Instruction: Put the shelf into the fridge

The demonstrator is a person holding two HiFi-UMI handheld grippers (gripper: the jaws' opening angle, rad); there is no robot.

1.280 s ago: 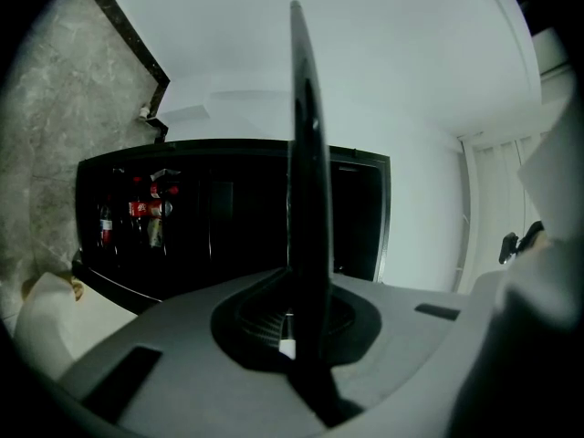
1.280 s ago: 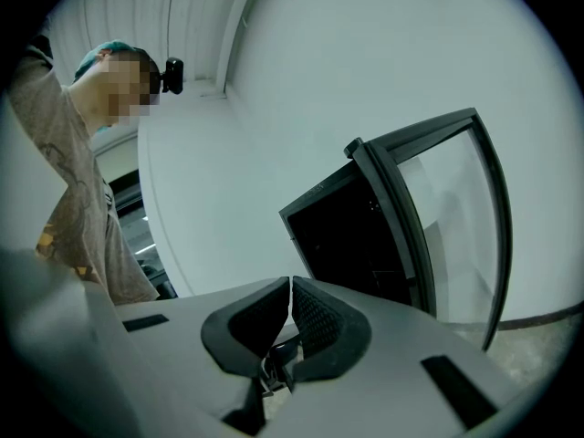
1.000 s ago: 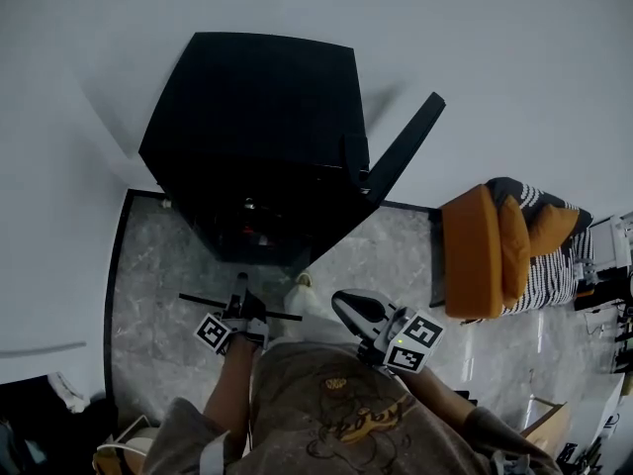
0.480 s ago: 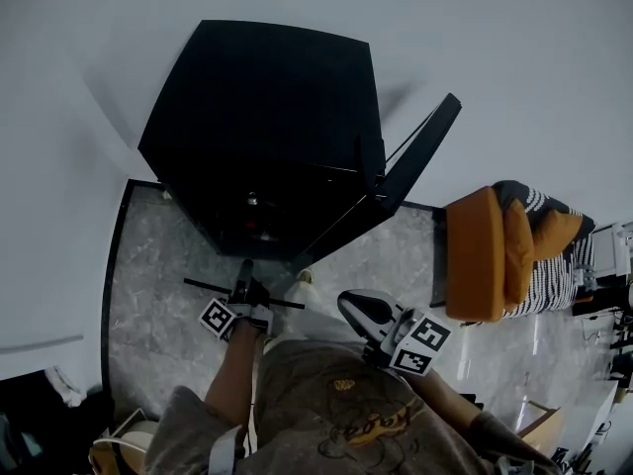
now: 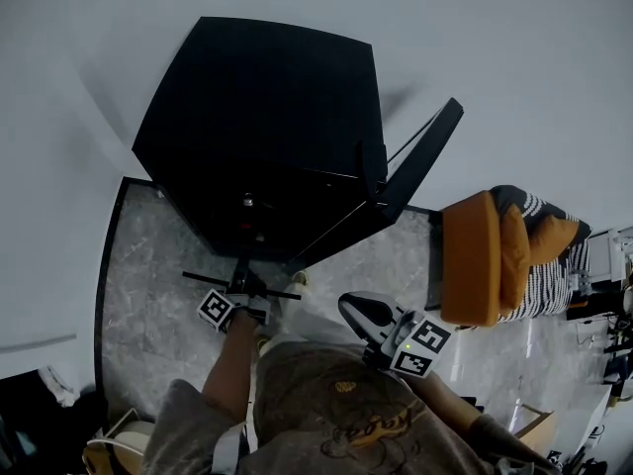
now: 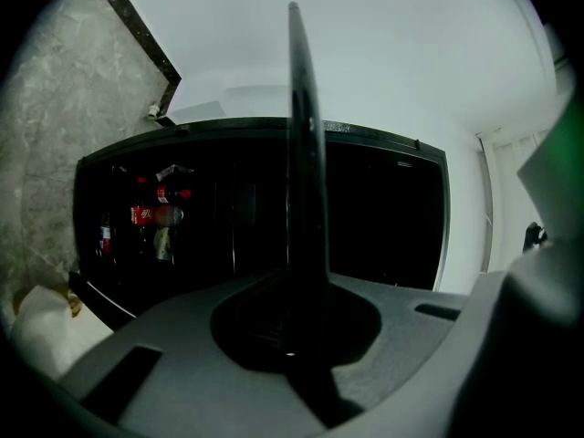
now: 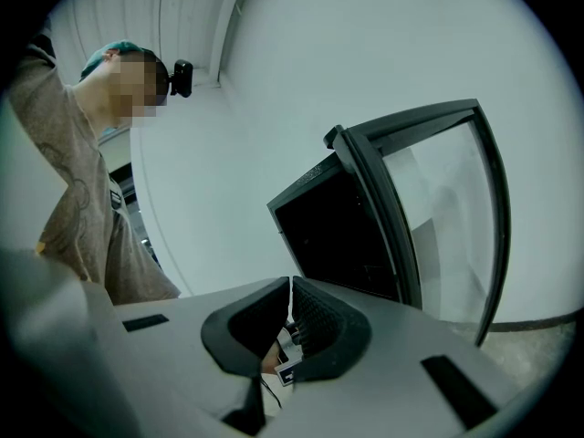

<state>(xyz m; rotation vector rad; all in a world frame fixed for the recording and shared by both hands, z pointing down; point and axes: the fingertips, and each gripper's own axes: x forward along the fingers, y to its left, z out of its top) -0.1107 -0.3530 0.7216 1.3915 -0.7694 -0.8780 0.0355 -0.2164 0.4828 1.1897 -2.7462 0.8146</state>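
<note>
The black fridge [image 5: 267, 127] stands against the white wall, its door [image 5: 415, 161] swung open to the right. My left gripper [image 5: 240, 277] is shut on the shelf [image 5: 237, 287], a thin dark panel held level just in front of the open cabinet. In the left gripper view the shelf [image 6: 306, 153] rises edge-on from my left gripper [image 6: 297, 327], with the dark fridge interior [image 6: 228, 217] and several bottles [image 6: 155, 213] behind it. My right gripper [image 5: 361, 315] hangs near the person's chest, away from the fridge. In its own view the right gripper [image 7: 291, 313] is shut and holds nothing.
An orange armchair [image 5: 480, 255] with a striped cushion stands right of the door. The floor [image 5: 148, 295] is grey marble with a dark border. The glass door [image 7: 429, 208] fills the right gripper view's right side, and the person [image 7: 82, 199] shows at its left.
My left gripper has carried the shelf closer to the fridge opening. The right gripper has hardly moved.
</note>
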